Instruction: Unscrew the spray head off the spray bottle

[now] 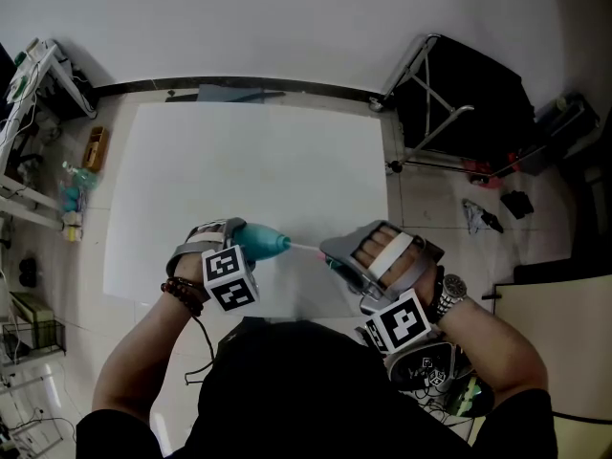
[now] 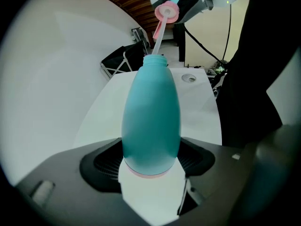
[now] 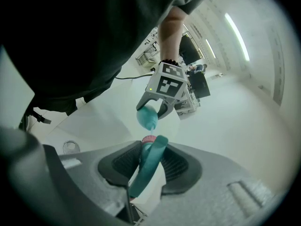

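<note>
Near the table's front edge, the left gripper [image 1: 237, 240] clamps its pads around the fat end of the teal spray bottle [image 1: 266, 242], held sideways with its neck pointing right. Just right of it, the right gripper [image 1: 337, 256] pinches the spray head [image 3: 149, 161], which is off the neck, its thin pale tube [image 2: 158, 34] running into the opening. Beyond them spreads the white table [image 1: 249, 151]. A black folding stand [image 1: 469, 94] sits at the far right.

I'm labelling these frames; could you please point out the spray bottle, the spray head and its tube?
spray bottle [image 2: 150, 119]: left gripper view, middle of teal body.
spray head [image 2: 167, 12]: left gripper view, pink collar.
tube [image 2: 158, 37]: left gripper view, halfway along.
</note>
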The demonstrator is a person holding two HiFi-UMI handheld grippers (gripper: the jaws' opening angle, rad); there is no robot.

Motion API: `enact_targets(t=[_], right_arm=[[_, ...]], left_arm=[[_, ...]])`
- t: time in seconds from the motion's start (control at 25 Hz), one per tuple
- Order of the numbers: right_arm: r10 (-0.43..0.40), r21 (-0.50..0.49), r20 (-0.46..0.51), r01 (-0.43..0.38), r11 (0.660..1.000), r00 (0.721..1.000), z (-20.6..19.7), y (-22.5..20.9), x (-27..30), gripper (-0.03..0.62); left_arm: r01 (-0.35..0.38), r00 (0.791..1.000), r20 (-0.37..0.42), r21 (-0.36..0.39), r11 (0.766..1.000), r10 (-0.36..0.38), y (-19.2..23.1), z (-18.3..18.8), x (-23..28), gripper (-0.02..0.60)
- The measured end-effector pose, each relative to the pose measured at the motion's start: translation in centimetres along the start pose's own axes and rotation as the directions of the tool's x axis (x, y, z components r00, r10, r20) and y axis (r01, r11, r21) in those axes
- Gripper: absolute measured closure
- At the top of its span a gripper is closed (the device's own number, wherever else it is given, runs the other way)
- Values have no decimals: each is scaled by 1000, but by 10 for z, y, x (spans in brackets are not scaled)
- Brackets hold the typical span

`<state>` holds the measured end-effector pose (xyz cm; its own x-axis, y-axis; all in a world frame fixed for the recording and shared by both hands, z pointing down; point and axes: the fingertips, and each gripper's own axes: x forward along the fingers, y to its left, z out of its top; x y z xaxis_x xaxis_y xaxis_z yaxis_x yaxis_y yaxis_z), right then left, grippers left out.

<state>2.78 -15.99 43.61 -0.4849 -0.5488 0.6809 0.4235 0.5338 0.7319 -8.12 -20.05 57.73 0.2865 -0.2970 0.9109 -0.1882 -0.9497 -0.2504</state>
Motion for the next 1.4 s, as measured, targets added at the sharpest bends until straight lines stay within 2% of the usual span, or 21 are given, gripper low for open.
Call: enact_targets(t=[0.56,0.68,0.84,1.0,1.16,1.28,1.4], right_arm=[[-39,104,-25,41,994,999,-27,-4,-23,476],[-49,161,-33,54,986,998,-35,-6,-23,476],[-62,293,-40,71,953,997,-46,-9,-20,476],[-65,434,-54,82,897,996,-57,-8,-10,476],[-67,582,-57,88,808,996,-65,-5,7,476],[-63,689,-50,80,720,997,-70,1,22,476],[-50,794,-43,64,605,998,-74,5,35,476]], left_arm=[[-31,998,-55,-124,992,25,20,-46,9,199],[-30,999,-37,-176,984,24,23,-48,10,199],[-21,999,38,-281,959,33,28,-39,7,199],[1,991,122,-376,927,49,29,-28,8,199],[23,979,193,-441,897,70,30,-16,11,199],[42,967,240,-485,874,86,30,-9,15,199],[58,957,272,-523,851,102,32,-5,17,198]])
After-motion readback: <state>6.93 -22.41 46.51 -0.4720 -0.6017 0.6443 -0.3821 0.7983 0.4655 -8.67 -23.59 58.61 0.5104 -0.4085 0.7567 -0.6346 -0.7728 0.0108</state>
